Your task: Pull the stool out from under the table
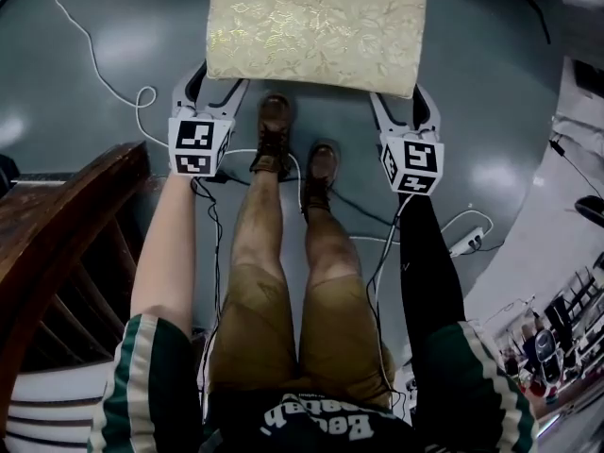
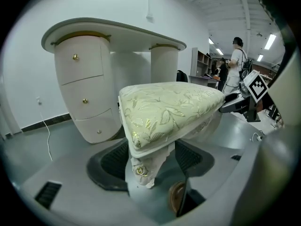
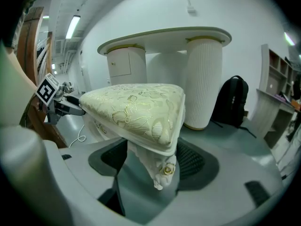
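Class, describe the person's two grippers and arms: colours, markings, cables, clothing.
The left gripper and right gripper are pale grey, each carrying a cube of black-and-white square markers. Thin cables trail from them. Short green sleeves are striped white; a long black sleeve covers the right arm.

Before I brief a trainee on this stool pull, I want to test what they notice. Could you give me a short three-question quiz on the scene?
1. True or false: the stool sits tucked under the table.
2. The left tongs are shut on: A a drawer knob; B a stool leg; C a cable.
3. Fill in: on the floor between the left tongs and the right tongs stand the person's ___.

Key: 1 false, since the head view shows its whole cushion uncovered; 2 B; 3 shoes.
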`<state>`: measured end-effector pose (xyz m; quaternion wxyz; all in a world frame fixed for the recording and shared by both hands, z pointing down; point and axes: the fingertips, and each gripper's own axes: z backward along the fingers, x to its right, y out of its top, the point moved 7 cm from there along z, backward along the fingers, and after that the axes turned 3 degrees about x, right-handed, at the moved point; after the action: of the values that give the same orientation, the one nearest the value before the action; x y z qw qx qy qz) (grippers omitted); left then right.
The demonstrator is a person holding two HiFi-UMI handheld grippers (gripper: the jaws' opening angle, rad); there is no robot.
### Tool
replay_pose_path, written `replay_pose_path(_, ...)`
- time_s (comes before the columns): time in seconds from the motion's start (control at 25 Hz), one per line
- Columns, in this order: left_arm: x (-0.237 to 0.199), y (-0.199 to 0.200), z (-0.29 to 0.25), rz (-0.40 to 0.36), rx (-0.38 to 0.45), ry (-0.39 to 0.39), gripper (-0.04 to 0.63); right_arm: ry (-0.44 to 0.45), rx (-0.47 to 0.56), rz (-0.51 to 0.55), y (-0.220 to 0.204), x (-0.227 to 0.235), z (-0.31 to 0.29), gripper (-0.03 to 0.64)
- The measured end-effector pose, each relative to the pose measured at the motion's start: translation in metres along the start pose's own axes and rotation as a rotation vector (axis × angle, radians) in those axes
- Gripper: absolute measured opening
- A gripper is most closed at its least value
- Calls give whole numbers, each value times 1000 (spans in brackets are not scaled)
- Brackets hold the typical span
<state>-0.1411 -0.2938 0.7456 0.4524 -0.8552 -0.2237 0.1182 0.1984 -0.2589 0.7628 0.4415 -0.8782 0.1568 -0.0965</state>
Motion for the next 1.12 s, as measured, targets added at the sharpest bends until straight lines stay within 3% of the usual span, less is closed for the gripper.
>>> replay_pose_path(0.44, 8, 6, 1, 15, -95, 25, 336, 25, -53, 4, 6, 8, -2, 339)
replay_pose_path(1.12, -5, 8, -4, -23, -87, -12, 334, -24, -73, -39, 2, -3, 0, 336)
